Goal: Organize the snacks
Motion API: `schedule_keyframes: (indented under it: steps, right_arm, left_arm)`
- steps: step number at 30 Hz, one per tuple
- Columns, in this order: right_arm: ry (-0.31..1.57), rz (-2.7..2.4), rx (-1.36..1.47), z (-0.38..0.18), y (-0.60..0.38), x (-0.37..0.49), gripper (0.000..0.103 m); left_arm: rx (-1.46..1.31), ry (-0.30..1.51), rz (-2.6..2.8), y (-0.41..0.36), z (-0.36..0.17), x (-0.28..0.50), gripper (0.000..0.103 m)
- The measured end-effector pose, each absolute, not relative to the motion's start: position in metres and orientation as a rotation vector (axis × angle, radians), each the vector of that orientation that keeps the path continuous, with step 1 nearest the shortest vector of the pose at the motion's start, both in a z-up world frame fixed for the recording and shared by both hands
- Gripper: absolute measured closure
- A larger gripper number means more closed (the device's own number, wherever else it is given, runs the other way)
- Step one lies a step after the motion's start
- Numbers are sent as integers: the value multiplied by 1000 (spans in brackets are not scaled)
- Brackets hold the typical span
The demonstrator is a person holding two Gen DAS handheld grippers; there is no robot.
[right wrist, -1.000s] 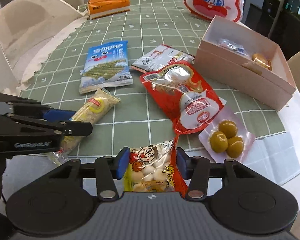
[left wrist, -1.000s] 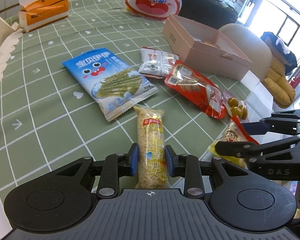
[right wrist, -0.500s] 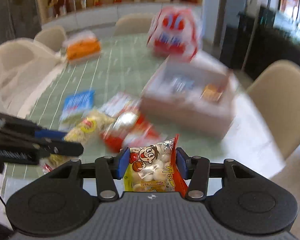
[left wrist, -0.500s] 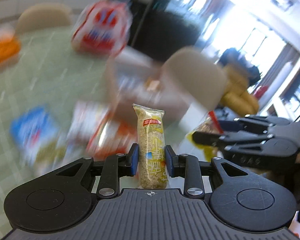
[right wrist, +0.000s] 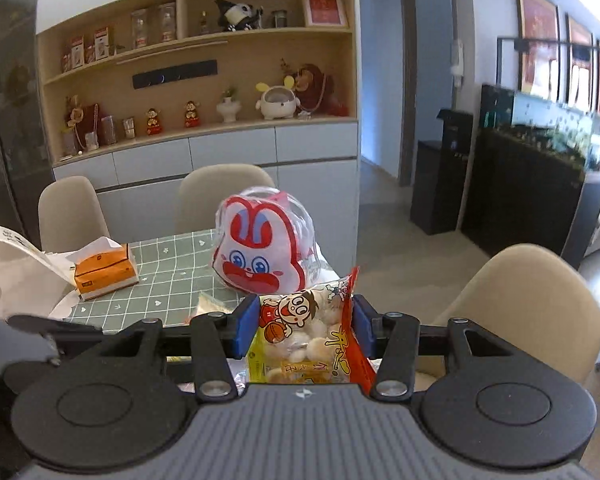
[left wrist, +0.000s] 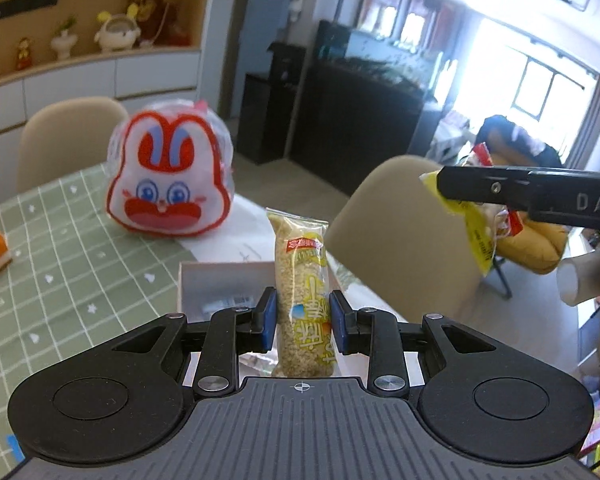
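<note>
Midway through the tidy-up, the left gripper [left wrist: 303,322] clamps its blue pads on a long rice-crisp bar packet [left wrist: 303,296], held upright in the air over the near end of the open pink box [left wrist: 220,286]. The right gripper [right wrist: 303,330] pinches a cartoon-printed bag of small round biscuits [right wrist: 308,340], also aloft, just in front of the rabbit-face bag [right wrist: 260,248] on the green checked tablecloth [right wrist: 168,276]. Something small already lies in the box; both carried packets are not yet stowed. Both grippers tilt gently downward, side by side above the table's edge, beige chair [left wrist: 400,240] beyond.
</note>
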State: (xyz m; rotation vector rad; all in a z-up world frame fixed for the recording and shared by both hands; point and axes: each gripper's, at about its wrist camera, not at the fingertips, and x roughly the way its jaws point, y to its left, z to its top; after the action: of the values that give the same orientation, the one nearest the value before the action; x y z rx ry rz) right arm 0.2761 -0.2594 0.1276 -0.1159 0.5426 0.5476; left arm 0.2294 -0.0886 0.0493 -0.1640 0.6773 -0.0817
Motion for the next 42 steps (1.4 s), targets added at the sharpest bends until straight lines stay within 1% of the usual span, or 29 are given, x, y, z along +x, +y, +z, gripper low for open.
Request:
schedule_keyframes:
  steps: [3,5,9,11,13,16,18,19,20,24,26,28,33,38,42]
  right_arm:
    - [590,578,-117,108,-262,302,54]
    - [634,600,-119,91,-262,318,54]
    - [739,658,-102,57,-252,349,54]
    - [797,679,-102,37,-239,365,54]
    - [845,685,-131,18,-222,377,54]
    - [903,712,-158,-8,-198,388,53]
    - [937,730,-171,-22,-185,397,51]
    - [953,718,-185,-28,-179,400,47]
    - [968,693,-194,-34,-173,403,46]
    - [985,718,-146,-34,-172,407,45]
    - [956,746,-121,-26,-176,403,40]
    - [909,743,-131,-16,-181,391,39]
    - [868,788,-149,-6,-206,339,39]
    - [865,818,-141,-16,-223,269,39]
    - [976,815,-98,-51,-216,232,39]
  left_arm:
    - [-191,709,-51,-88,32,246,70]
    - [-261,741,-44,-85,16,257,70]
    - [-471,845,-44,-65,-37,284,70]
    - [-523,902,-12,-58,-64,291,70]
    - [-523,882,35,-55,-77,288,71]
    - [-478,772,80,-53,-71,275,71]
    - [-467,730,87,-50,-61,272,71]
    - [-474,723,92,-46,-57,269,71]
    - [-487,714,99,-42,-51,263,71]
    - [-489,673,163,-27,-34,234,71]
    - [-500,684,200,-18,-29,216,71]
    - [-513,697,208,-12,-26,199,71]
    - [-451,769,185,-8,-32,154,71]
    - [-467,859,154,-2,-58,121,71]
    - [-529,906,126,9,-75,99,71]
